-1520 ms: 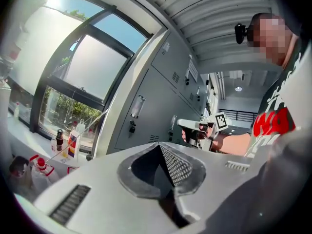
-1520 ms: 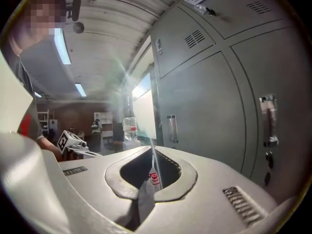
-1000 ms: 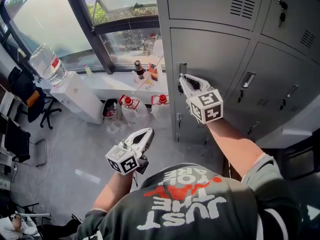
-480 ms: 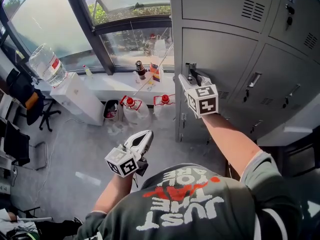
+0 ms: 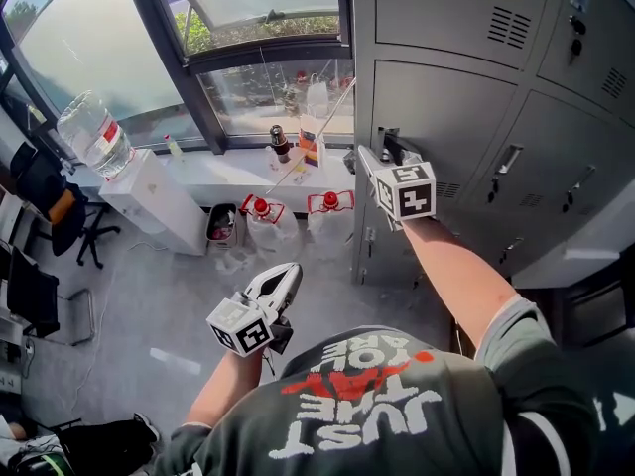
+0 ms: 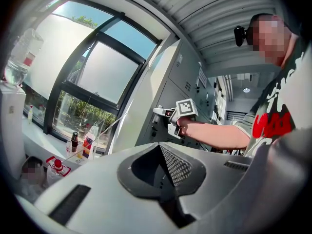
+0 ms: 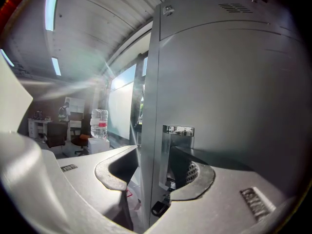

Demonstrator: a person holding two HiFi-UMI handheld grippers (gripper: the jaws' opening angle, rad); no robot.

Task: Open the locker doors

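A bank of grey lockers stands ahead, its doors closed. The leftmost middle door carries a metal handle near the left edge. My right gripper is stretched out to that handle. In the right gripper view my right gripper is open, with one jaw on each side of the handle and door edge; the right pad shows bare. My left gripper hangs low over the floor, away from the lockers. In its own view the left gripper is shut on nothing, and the right gripper shows at the locker.
A water cooler with an upturned bottle stands at the left by the window. Two red-capped jugs sit on the floor under the sill, which holds small bottles. Neighbouring locker doors have handles to the right. An office chair is far left.
My right gripper has moved in to the locker handle and now has its jaws apart around it. The left gripper has stayed low and shut.
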